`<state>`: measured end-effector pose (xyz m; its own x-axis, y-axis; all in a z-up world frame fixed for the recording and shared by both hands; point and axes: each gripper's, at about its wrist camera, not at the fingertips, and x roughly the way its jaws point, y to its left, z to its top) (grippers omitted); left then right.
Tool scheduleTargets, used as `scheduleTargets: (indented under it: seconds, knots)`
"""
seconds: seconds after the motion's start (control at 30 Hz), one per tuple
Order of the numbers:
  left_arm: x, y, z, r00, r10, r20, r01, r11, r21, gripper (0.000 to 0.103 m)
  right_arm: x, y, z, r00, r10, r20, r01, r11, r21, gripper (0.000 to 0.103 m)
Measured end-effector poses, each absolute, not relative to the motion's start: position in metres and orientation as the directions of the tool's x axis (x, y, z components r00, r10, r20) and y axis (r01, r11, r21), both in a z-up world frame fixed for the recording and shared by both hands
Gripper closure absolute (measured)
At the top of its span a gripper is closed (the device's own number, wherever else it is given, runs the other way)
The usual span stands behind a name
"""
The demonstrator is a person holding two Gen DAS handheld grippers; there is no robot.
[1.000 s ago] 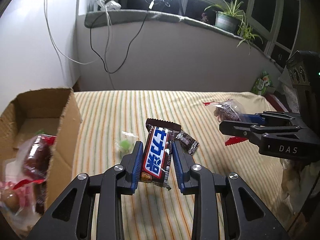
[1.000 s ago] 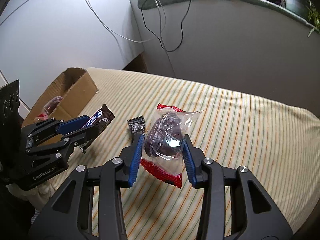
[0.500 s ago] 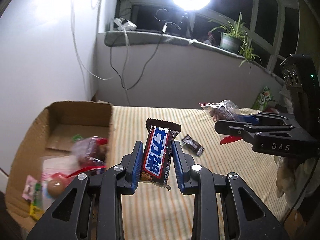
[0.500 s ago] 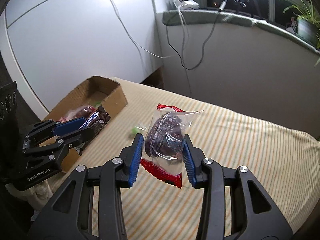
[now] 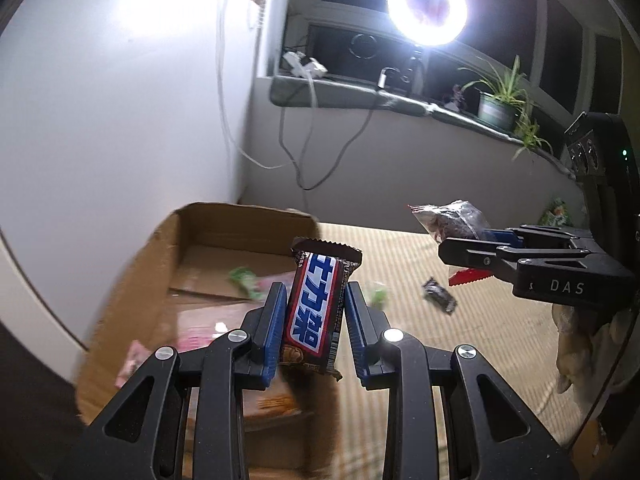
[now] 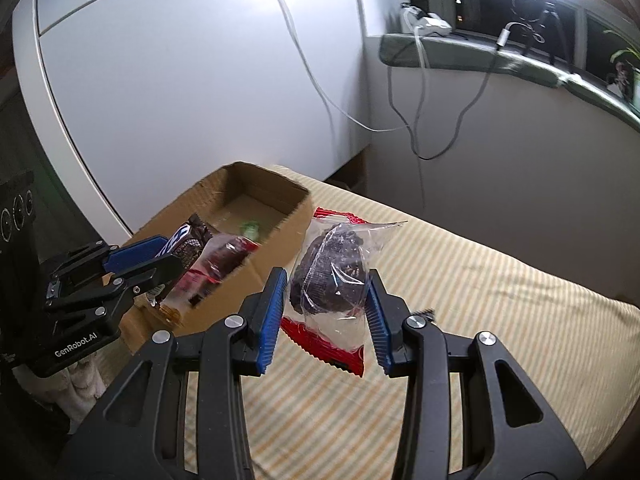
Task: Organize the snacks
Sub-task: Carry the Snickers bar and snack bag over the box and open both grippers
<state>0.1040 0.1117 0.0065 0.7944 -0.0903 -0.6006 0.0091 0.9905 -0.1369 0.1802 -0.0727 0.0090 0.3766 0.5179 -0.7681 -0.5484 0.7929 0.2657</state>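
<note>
My left gripper [image 5: 315,300] is shut on a brown chocolate bar with a blue label [image 5: 316,312], held upright above the near right part of the open cardboard box [image 5: 168,256]. My right gripper [image 6: 326,292] is shut on a clear packet of dark snack with red ends [image 6: 332,276], held in the air just right of the box [image 6: 280,232]. The box holds several wrapped snacks. The right gripper also shows in the left wrist view [image 5: 464,250], and the left gripper in the right wrist view [image 6: 160,254].
A small dark wrapper [image 5: 439,300] and a green candy [image 5: 378,294] lie on the striped cloth [image 6: 500,320] beside the box. A white wall stands behind the box. Cables hang from the window sill [image 5: 340,94]. A ring light [image 5: 426,8] glares above.
Both grippers have moved left toward the box with their snacks still held. The chocolate bar is now over the box, and the cameras have tilted up.
</note>
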Motion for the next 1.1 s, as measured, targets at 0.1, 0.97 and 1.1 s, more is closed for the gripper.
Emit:
scheduleTargets:
  seconds: [0.1,0.97,1.1]
  knots:
    - [0.1,0.125,0.006,0.797,-0.065,-0.6,-0.018,0.991,-0.132,0.075,0.182,-0.056,0.009,0.365,0.532,-0.764,-0.567,0.778,0.272,0.062]
    - [0.095,0.178,-0.003,0.795,0.032,-0.606,-0.126,0.985,-0.114,0.075,0.206,0.055,-0.014,0.272,0.56,-0.783,-0.654,0.704,0.277,0.062]
    - [0.095,0.179,-0.003,0.794,0.035,-0.607,-0.13,0.985,-0.113,0.075,0.208,0.059,-0.017,0.266,0.563,-0.783,-0.652,0.703,0.284,0.062]
